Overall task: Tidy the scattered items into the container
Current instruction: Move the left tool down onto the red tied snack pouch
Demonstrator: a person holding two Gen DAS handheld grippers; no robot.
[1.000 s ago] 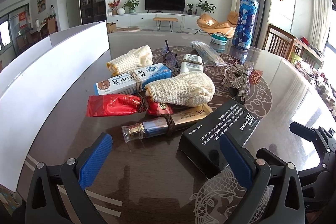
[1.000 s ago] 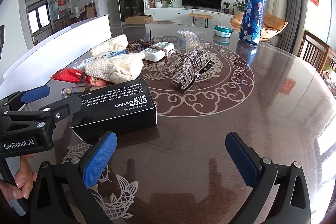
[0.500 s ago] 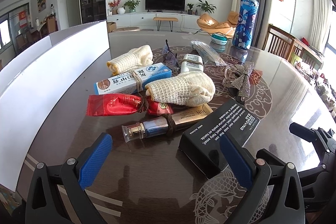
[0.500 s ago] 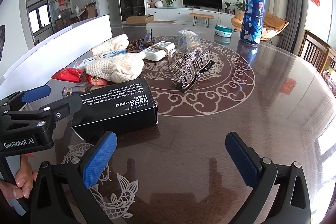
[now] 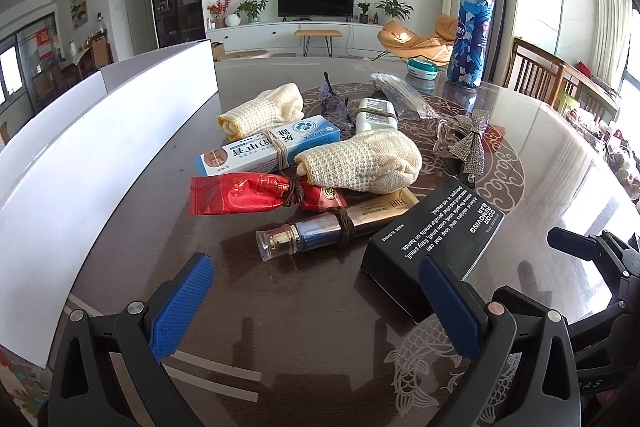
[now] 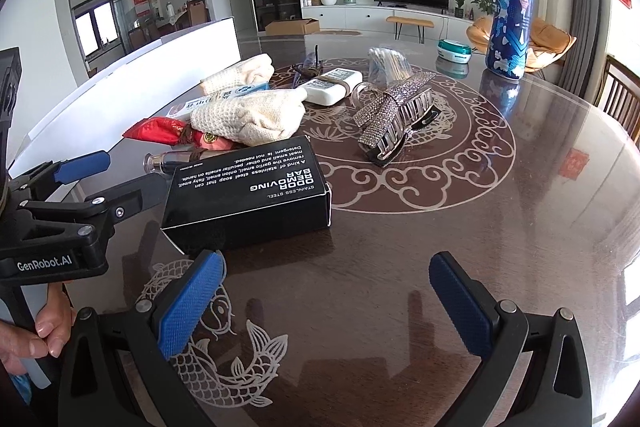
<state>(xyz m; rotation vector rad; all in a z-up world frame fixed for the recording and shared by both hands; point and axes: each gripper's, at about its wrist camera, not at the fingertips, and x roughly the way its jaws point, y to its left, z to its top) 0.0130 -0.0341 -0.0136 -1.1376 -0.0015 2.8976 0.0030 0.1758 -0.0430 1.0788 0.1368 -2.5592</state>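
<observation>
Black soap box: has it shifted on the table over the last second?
No. The black soap box keeps the same place against the table's fish inlay and the rhinestone hair clip.

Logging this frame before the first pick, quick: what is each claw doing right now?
Left claw: open, holding nothing, above the table short of the black box.
Right claw: open, holding nothing.

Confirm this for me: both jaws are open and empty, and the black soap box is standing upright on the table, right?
Not quite. The black soap box lies flat on the table, as the right wrist view shows. Both sets of jaws are open and empty.
</observation>
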